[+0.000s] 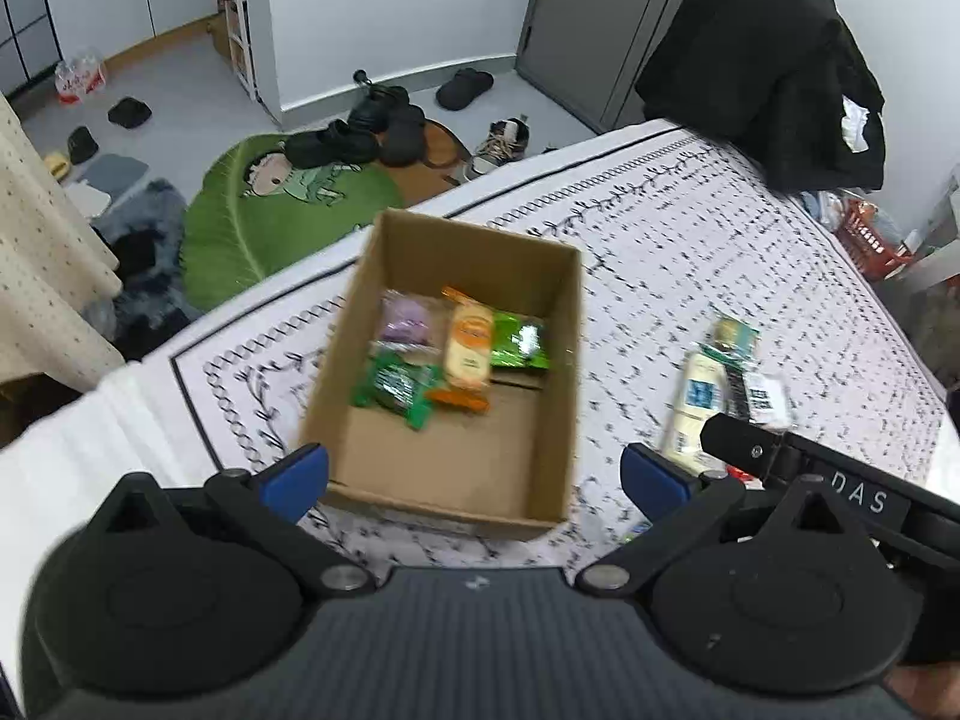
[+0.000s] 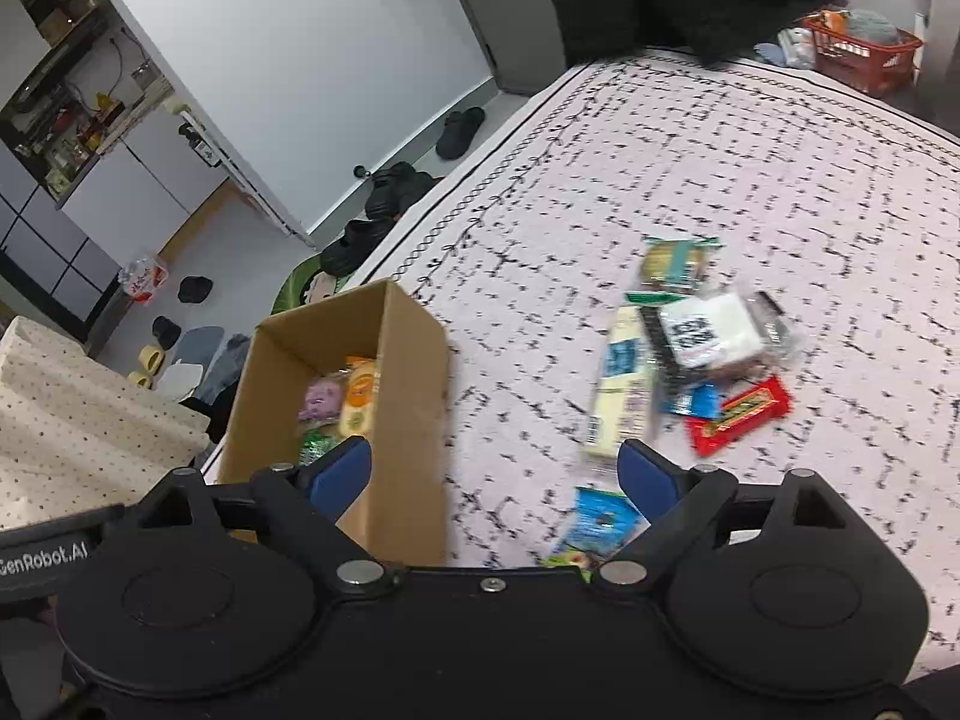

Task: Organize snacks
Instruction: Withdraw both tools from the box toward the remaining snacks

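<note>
A cluttered room, shoes on the floor, and a patterned bed [image 1: 690, 252] carrying the action. The box [image 1: 456, 372] sits to the left with four snacks already inside; the loose pile [image 2: 684, 360] lies to its right on the cover. Left tool [image 1: 474, 474] hangs released over the box, nothing between its blue pads. Right tool [image 2: 495, 474] is spread too and empty, between box and pile. Best play now, I'd say: pick one packet off the pile's edge, the red bar [image 2: 738, 414] perhaps, grip it across its narrow side, lift clear, and drop it in the box's bare near half.
</note>
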The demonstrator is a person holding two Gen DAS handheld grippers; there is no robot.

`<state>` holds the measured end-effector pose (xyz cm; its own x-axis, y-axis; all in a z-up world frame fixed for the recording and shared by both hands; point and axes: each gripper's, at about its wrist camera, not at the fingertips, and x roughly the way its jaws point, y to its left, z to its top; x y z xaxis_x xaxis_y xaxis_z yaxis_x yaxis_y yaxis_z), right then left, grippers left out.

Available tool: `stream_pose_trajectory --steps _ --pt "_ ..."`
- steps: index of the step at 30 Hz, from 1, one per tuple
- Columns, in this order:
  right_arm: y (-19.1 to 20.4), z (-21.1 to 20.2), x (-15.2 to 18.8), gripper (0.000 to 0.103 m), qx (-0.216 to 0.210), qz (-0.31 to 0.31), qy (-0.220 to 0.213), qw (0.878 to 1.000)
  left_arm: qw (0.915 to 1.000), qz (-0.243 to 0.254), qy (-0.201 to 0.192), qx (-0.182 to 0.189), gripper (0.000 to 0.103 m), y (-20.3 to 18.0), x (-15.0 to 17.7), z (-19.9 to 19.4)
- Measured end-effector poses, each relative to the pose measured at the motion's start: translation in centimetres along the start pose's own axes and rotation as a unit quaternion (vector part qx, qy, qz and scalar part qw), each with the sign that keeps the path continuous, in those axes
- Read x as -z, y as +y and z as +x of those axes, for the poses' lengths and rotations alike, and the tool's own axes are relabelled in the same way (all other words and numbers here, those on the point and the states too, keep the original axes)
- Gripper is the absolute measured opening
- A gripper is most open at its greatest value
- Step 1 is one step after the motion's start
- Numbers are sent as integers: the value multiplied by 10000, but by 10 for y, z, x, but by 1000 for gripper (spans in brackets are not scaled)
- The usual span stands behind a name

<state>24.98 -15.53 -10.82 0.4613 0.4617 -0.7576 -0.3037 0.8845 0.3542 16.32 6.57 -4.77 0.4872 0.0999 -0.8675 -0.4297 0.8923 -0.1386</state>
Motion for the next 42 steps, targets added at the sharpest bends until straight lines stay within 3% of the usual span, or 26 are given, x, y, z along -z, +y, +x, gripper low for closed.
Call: stream_pose_trajectory --steps 9,12,25,32,42 --pt "-54 -20 2 89 133 365 -262 9989 9999 109 104 82 103 -38 19 3" --pt "-73 -25 1 89 182 451 -298 9984 9997 202 -64 -71 103 -51 25 1" --pt "-119 -39 18 89 121 269 -175 9994 9998 172 -8 78 101 -86 42 10" --pt "-131 -41 33 89 420 -76 -226 9988 9994 263 75 214 101 -109 56 16" --pt "-155 -39 42 89 89 412 -306 9986 9982 458 71 371 95 -135 73 30"
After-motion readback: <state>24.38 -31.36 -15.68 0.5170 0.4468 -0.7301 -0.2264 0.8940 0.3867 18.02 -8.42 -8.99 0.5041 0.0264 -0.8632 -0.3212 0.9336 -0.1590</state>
